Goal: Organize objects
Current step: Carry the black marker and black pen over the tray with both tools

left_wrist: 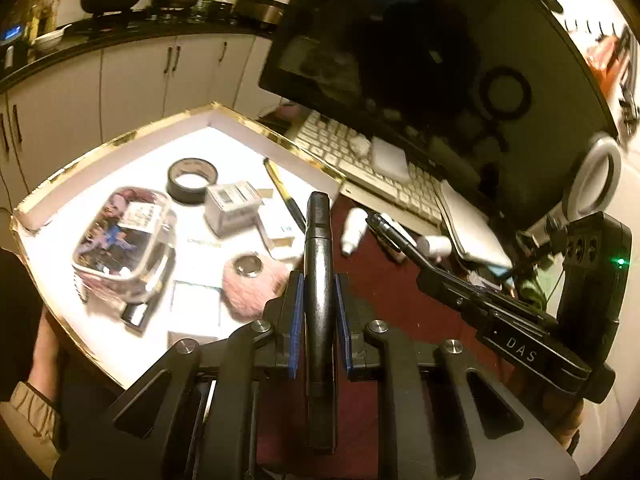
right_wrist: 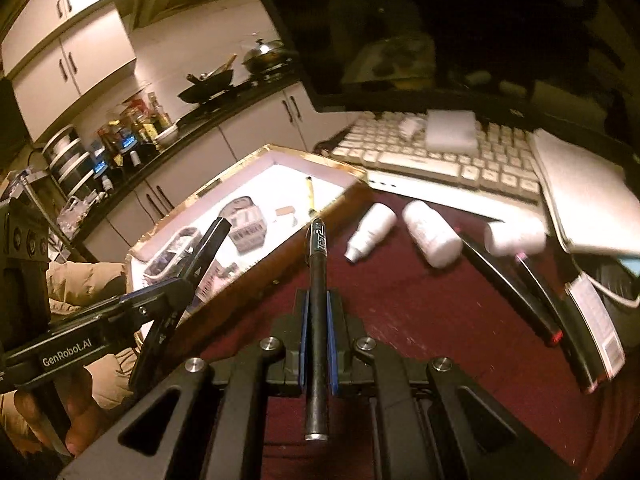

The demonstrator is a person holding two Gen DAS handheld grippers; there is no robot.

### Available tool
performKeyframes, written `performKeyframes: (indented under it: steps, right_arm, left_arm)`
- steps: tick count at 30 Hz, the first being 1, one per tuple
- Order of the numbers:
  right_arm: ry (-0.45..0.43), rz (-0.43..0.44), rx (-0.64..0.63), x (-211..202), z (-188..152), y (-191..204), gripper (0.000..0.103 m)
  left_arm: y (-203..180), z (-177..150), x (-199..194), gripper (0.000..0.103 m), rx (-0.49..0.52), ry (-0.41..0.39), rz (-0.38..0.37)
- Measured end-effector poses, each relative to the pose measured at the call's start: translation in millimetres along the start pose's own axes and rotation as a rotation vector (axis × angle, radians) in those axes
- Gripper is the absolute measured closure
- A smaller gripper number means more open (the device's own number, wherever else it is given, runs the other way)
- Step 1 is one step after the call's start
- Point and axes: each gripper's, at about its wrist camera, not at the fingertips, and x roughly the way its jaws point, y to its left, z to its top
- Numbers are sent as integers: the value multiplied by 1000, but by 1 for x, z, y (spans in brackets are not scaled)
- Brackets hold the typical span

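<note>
**A:** Left claw (left_wrist: 318,312) is clamped on a thick black tube (left_wrist: 319,280), right at the lens. Other one?

**B:** Right claw (right_wrist: 316,336) grips a thin black pen (right_wrist: 316,320). Both held over the red counter (right_wrist: 420,320), beside the gold-edged tray (left_wrist: 120,140) of odds and ends.
</note>
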Motion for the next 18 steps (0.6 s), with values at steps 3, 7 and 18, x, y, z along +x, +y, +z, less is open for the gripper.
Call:
performKeyframes:
  steps: [3, 7, 18]
  right_arm:
    - [-3, 16, -16, 7, 10, 9, 97]
    - [2, 47, -6, 24, 25, 17, 97]
    - [53, 76, -5, 77, 49, 36, 97]
  left_arm:
    - [9, 9, -3, 88, -23, -13, 15]
    - [22, 20, -7, 88, -45, -30, 39]
    - [60, 44, -6, 88, -103, -65, 122]
